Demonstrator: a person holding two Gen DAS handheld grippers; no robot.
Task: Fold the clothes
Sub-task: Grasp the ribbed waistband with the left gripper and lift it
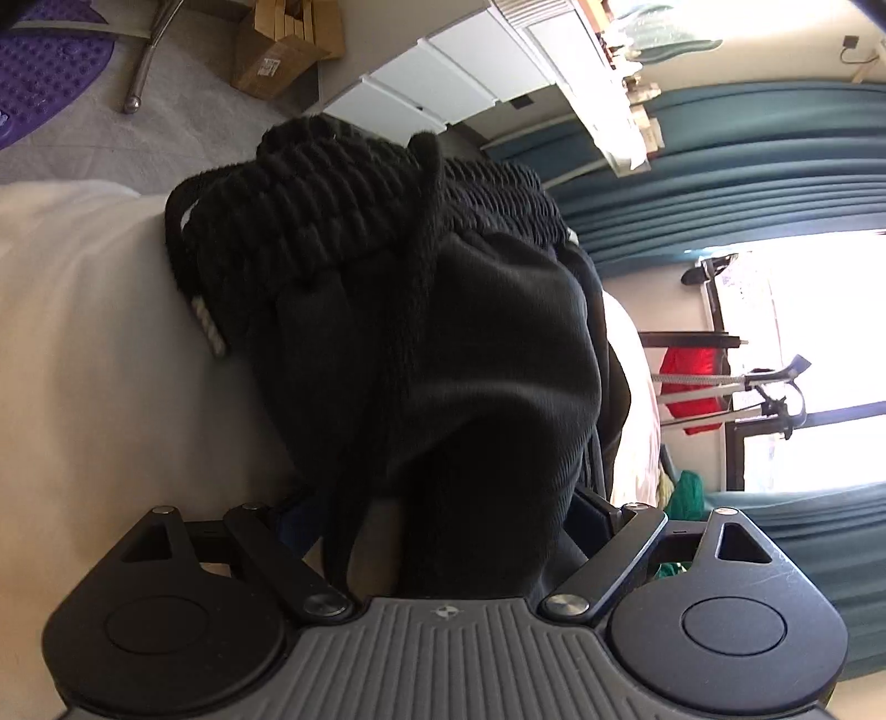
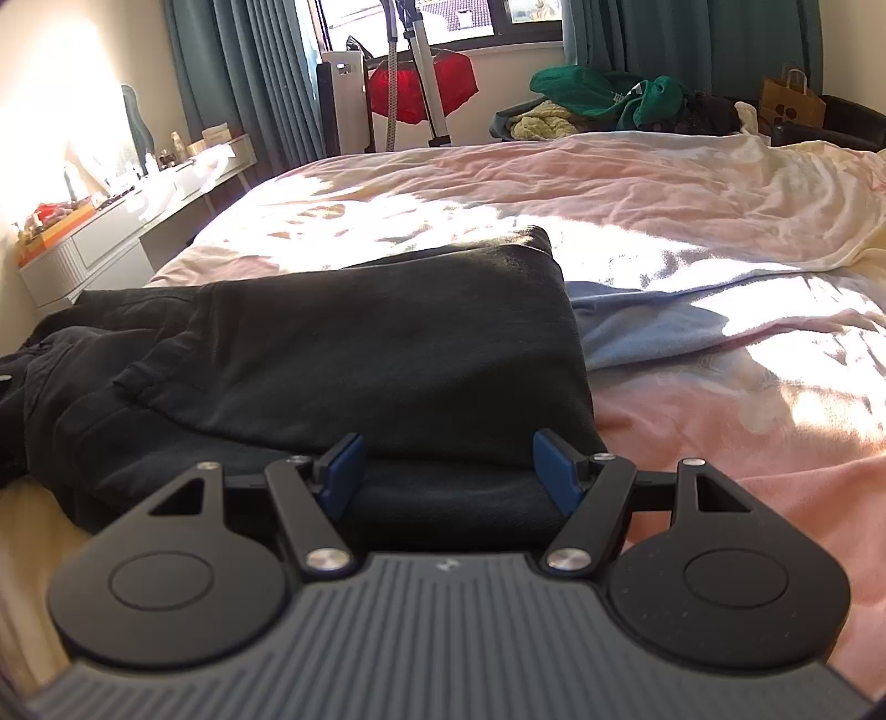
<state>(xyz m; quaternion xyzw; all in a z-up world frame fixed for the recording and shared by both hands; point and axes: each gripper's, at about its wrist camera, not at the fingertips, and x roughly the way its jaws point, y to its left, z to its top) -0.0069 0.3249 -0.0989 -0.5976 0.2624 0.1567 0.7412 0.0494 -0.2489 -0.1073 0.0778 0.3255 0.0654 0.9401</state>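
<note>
A pair of black trousers (image 2: pixel 354 354) lies partly folded on the bed (image 2: pixel 692 183). In the left wrist view, which is rolled sideways, their ribbed waistband (image 1: pixel 332 199) and drawstring (image 1: pixel 426 221) fill the middle. My left gripper (image 1: pixel 443 531) has its jaws apart around bunched black cloth that covers the fingers. My right gripper (image 2: pixel 451 471) is open, its blue pads (image 2: pixel 346 465) straddling the near folded edge of the trousers without pinching it.
A pink and cream duvet covers the bed. A blue cloth (image 2: pixel 637 327) lies right of the trousers. A pile of green and yellow clothes (image 2: pixel 598 99) sits at the far edge. A white dresser (image 2: pixel 111 232) stands left. A cardboard box (image 1: pixel 282 50) is on the floor.
</note>
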